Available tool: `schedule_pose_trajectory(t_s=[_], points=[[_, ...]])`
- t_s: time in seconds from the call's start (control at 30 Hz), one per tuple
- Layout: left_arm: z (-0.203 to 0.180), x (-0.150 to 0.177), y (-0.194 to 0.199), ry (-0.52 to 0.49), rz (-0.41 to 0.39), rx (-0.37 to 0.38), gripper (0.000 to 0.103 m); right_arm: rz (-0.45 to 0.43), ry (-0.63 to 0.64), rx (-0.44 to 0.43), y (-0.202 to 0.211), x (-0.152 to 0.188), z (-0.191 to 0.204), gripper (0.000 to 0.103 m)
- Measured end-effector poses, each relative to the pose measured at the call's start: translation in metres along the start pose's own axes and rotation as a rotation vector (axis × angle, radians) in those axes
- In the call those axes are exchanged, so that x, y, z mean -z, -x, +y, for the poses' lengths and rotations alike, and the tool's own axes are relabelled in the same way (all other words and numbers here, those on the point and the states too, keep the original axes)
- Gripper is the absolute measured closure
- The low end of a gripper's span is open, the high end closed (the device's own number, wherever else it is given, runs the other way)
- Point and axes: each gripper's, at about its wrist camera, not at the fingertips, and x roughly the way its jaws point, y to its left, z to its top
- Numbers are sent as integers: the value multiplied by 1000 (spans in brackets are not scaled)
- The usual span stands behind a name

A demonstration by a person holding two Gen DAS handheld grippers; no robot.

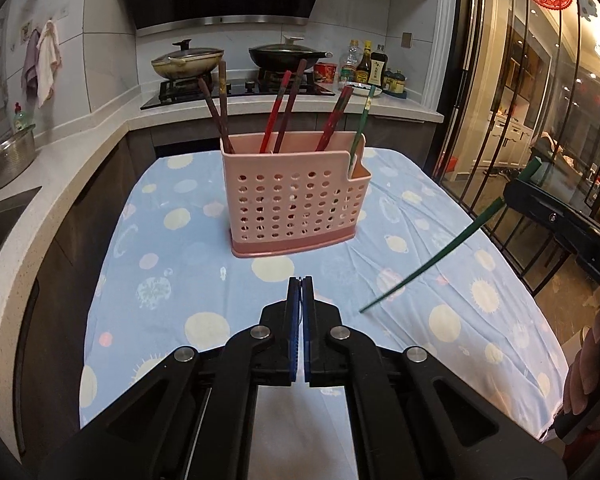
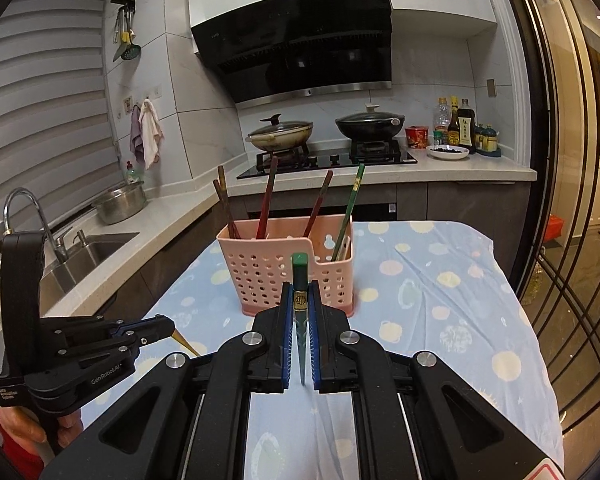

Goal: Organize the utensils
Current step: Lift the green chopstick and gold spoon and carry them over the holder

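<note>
A pink plastic basket [image 1: 296, 200], perforated with round holes, stands upright on a bench draped in pale blue cloth [image 1: 172, 264] printed with dots. Several slim red, brown and green chopsticks [image 1: 278, 114] lean inside it. Nearer than the basket, the left tongs [image 1: 300, 280] hang above the cloth, blue pads pressed together on nothing. To the basket's right, the right tongs [image 2: 300, 300] pinch a thin green chopstick [image 2: 300, 276], its tapered tip slanting down over the cloth.
</note>
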Motion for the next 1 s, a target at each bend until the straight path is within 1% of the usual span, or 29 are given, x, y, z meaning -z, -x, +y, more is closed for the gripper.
schedule_pose_trajectory(t_s=[0.13,0.33,0.47,0.57,0.7,0.87,1.0], points=[[4,-23,3,-10,-29,13,102,-25,-2,-8,-4,-22,-6,96],[10,-65,11,-13,-99,7,102,-69,-7,-18,-11,-59,-13,96],[14,-96,13,-10,-138,19,102,-100,0,-23,-21,-85,-13,96],[16,-118,13,-10,-172,14,102,-127,4,-23,-30,-106,-12,96],[20,-143,12,-6,-206,21,102,-165,3,-18,-42,-136,-12,96],[22,-167,1,-2,-221,17,102,-197,-11,-23,-63,-168,-10,96],[27,-177,-11,6,-217,16,102,-202,-14,-26,-83,-181,-8,96]])
